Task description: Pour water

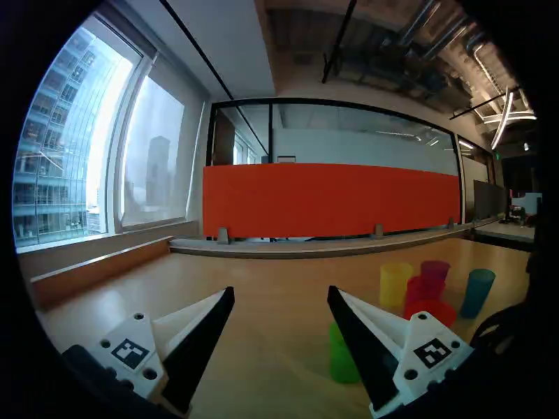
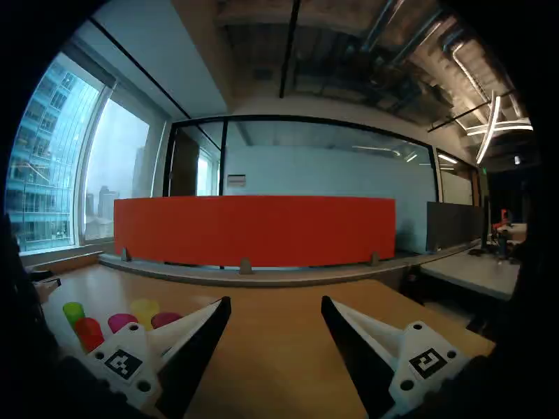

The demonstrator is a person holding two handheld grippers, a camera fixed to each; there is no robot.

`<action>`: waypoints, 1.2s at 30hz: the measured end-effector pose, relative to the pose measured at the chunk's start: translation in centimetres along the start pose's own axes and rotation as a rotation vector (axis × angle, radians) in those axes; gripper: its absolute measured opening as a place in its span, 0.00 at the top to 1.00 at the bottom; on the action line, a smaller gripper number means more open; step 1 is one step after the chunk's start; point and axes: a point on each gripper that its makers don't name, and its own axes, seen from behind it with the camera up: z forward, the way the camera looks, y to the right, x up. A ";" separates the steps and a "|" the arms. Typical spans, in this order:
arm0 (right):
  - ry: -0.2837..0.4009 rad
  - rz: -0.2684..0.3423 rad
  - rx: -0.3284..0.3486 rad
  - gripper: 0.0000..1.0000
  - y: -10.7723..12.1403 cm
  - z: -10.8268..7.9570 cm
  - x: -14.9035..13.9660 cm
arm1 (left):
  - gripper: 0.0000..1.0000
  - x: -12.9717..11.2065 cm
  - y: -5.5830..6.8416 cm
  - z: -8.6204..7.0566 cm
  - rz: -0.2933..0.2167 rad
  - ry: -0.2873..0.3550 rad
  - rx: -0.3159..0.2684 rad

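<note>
Several coloured plastic cups stand on the wooden table [image 1: 279,293]. In the left gripper view a yellow cup [image 1: 395,283], a magenta cup [image 1: 434,269], a red cup [image 1: 427,300] and a teal cup [image 1: 477,292] sit at the right, and a green cup [image 1: 341,356] stands partly behind my right finger. My left gripper [image 1: 279,297] is open above the table with nothing between its fingers. In the right gripper view the green cup [image 2: 73,313], red cup [image 2: 89,333], magenta cup [image 2: 121,322] and yellow cup [image 2: 144,309] stand at the lower left. My right gripper [image 2: 275,304] is open and holds nothing.
An orange divider panel [image 1: 328,199] runs along the table's far edge, with a glass wall behind it. Large windows [image 1: 77,160] line the left side. Another desk [image 2: 475,269] with office items lies to the right. A dark shape [image 1: 510,328] shows at the lower right of the left gripper view.
</note>
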 end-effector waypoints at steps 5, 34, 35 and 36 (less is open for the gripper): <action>0.006 -0.001 0.004 0.00 0.1 0.0 0.0 | 0.01 0.0 0.0 0.1 0.001 -0.002 0.000; 0.080 -0.026 0.058 0.00 -0.1 1.1 -2.4 | 0.01 -0.1 0.1 0.1 0.001 -0.002 0.000; 0.083 -0.024 0.058 0.00 -0.1 1.1 -2.5 | 0.01 0.0 0.1 0.1 0.001 -0.002 0.000; 0.084 -0.020 0.058 0.00 -0.1 1.2 -2.7 | 0.01 0.0 0.1 0.1 0.001 -0.002 0.000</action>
